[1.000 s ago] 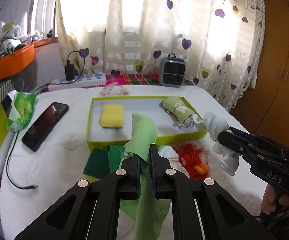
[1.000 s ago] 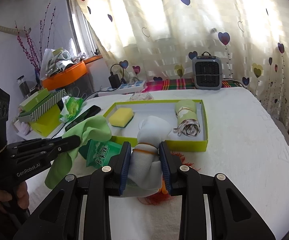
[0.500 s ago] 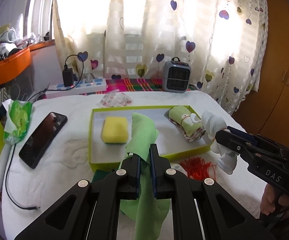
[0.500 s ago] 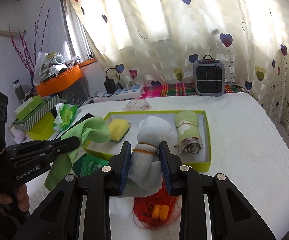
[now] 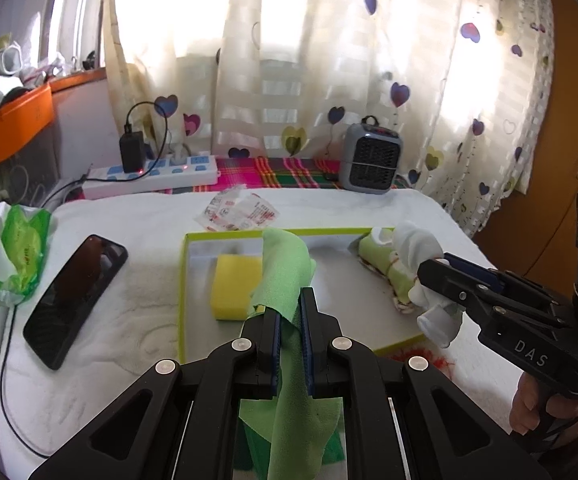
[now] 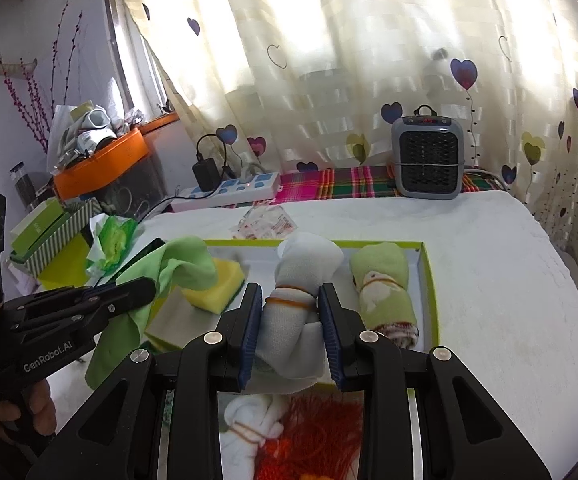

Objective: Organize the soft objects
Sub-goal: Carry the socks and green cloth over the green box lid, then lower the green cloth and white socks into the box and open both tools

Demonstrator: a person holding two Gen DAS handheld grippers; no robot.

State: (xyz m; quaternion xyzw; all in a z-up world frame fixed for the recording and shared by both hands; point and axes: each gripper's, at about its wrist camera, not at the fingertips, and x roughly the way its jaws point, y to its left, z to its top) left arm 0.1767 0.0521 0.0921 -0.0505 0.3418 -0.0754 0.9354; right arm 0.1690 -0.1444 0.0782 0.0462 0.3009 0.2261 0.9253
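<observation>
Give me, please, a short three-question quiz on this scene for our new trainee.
1. True or false: the yellow sponge lies inside the green-rimmed tray.
2. Which item is the right gripper shut on? A) the black phone B) the white sock bundle C) the grey heater
3. Fill in: the left gripper is shut on the ____ cloth.

Key: 1 true; 2 B; 3 green.
</observation>
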